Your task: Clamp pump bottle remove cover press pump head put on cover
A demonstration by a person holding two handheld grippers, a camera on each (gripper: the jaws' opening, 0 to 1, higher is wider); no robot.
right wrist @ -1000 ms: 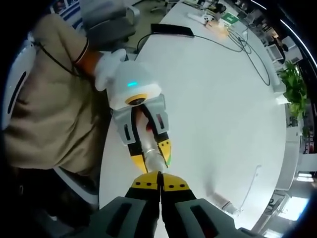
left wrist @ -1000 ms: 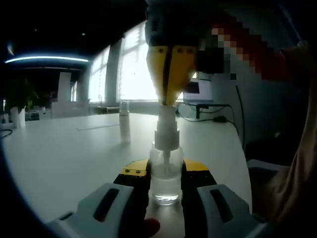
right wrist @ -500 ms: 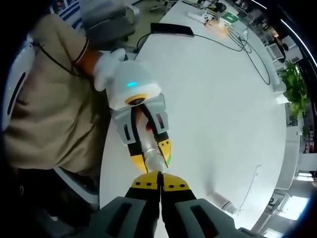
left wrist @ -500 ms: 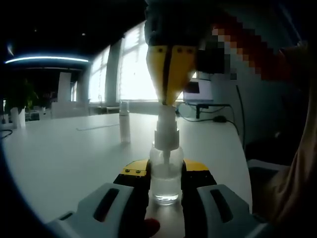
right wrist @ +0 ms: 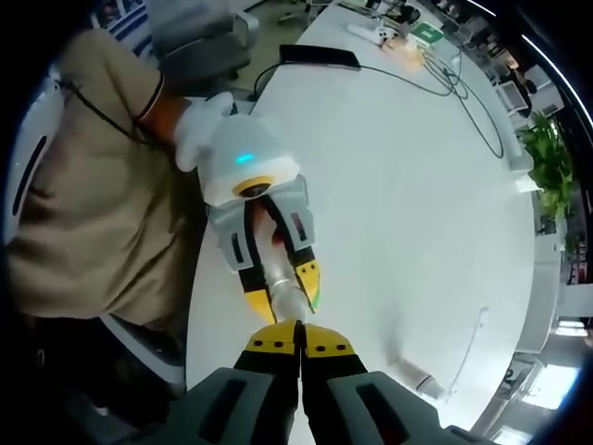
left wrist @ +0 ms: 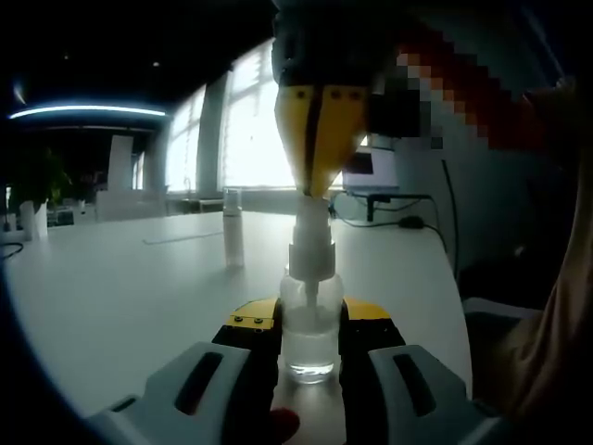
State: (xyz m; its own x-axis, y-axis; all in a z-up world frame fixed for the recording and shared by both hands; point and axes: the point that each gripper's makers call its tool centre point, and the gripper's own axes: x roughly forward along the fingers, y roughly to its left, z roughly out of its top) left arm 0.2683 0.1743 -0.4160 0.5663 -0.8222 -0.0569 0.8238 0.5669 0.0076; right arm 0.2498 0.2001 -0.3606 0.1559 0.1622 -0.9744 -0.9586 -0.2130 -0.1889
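Near the table edge closest to you, your left tool has its jaws closed against the two sides of the clear pump bottle, gripping the lower body while the bottle stands upright on the white surface. Some clear liquid sits in the bottom of it, and the white pump head stands bare above the collar. Your right tool comes down from above in the left gripper view, its yellow jaw tips pressed together and resting right on top of the pump head.

From the right gripper view you look straight down: your right tool has its jaws shut tight against each other, with nothing between them, and their tips meet the top of the bottle. Your left tool reaches in from the table's near edge, yellow tips on either side of the bottle, with your gloved hand behind it.

Farther in across the table, well apart from the bottle, a small clear cover stands upright by itself. Toward the far end of the table lie a dark flat device and some cables, and a green plant sits beyond the far edge.
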